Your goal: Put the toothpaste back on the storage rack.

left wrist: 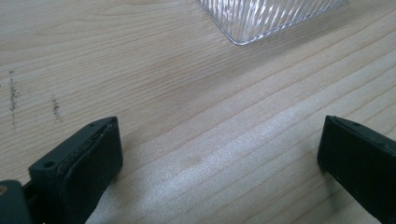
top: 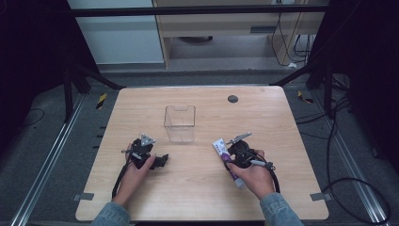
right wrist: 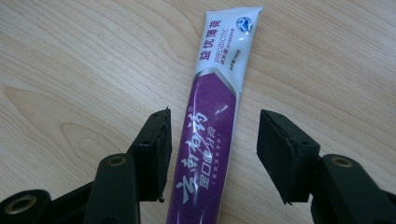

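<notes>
**The tube could slip or get pushed away**

The wooden table (top: pixel 197 197) is big and mostly bare, so there is lots of room to move. Its near edge is close to the person's arms, and the far edge is well apart from the work.

The clear box (top: pixel 179 123) stands upright near the middle, a little far from both hands. It looks light, so a bump could knock it over or slide it.

The toothpaste tube (right wrist: pixel 212 135) lies flat on the table, near and right of the box. The right gripper (right wrist: pixel 212 156) sits over it with one jaw on each side. The jaws are parted and do not press the tube yet; there is a small gap on both sides. The tube is smooth and soft. If the jaws pinch off-center, it may twist, squirt out sideways, or droop when lifted.

The left gripper (left wrist: pixel 219 154) is wide apart with nothing in it, resting over bare wood near the box corner.
</notes>
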A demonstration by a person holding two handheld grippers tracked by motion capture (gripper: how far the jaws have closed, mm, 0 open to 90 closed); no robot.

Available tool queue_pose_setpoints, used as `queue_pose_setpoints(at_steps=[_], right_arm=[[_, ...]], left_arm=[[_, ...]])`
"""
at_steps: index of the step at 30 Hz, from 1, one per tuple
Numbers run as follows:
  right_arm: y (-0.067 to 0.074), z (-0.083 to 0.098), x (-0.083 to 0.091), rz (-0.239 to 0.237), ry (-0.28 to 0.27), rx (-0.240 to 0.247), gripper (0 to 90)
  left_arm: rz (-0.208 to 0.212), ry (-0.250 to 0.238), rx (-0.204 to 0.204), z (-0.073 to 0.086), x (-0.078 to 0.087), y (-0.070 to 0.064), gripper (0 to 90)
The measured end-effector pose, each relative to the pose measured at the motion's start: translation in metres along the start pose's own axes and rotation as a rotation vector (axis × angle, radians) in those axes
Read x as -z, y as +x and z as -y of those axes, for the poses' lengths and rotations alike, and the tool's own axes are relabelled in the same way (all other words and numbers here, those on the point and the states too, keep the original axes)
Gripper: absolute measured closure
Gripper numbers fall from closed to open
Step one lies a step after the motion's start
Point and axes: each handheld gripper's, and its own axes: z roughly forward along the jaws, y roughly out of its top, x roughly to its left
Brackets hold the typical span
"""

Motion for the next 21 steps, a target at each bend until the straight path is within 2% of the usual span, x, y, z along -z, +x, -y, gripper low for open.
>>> queue_pose_setpoints(at_steps=[11, 21], right_arm=[[0.000, -0.008, -0.001, -0.007, 0.007, 0.010, 50.3], [0.004, -0.015, -0.019, -0.012, 0.037, 0.000, 46.6]], left_arm=[[0.000, 0.000, 0.000, 0.000, 0.000, 0.000, 0.0], [0.000, 0.000, 0.000, 0.000, 0.000, 0.000, 0.0]])
